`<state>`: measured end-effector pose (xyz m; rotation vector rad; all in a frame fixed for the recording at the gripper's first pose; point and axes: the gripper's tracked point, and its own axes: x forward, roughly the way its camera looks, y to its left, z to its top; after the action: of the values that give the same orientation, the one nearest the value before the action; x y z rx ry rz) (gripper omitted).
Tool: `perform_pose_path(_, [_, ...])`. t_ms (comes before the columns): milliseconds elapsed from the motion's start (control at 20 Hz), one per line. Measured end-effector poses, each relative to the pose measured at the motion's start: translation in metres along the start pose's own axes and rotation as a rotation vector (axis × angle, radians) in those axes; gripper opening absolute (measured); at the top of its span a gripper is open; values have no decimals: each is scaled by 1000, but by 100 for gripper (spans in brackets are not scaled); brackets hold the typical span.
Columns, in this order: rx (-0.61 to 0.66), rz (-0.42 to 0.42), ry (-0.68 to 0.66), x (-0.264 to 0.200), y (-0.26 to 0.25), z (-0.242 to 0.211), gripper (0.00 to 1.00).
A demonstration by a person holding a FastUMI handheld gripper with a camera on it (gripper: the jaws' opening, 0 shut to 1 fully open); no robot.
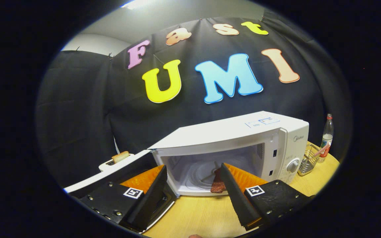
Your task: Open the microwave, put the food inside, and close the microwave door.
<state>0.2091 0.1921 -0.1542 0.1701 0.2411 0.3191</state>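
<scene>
Microwave [243,145] on bench [203,211], door [117,175] swung wide for loading; tongs [193,173] spread open, gripping nothing, reddish food [217,185] at cavity mouth.

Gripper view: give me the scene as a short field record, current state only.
microwave: white, on wooden table
door: swung open beside one finger
food: reddish-brown piece at cavity front edge, touching one finger
gripper: open, fingers spread at cavity mouth, not clamping the food
toaster: beyond door, bread in slot
bottle: beside wire basket, past microwave
</scene>
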Motion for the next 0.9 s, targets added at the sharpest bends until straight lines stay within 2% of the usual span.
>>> perform_pose_path(100, [-28, 43, -33, -25, 23, 16, 97])
perform_pose_path(350, [-53, 143, -30, -75, 84, 20, 97])
perform_pose_path(500, [-85, 239, -45, -104, 133, 21, 97])
perform_pose_path(700, [-102, 359, -19, -132, 197, 2, 97])
perform_pose_path(900, [-104, 441, 12, -154, 247, -17, 97])
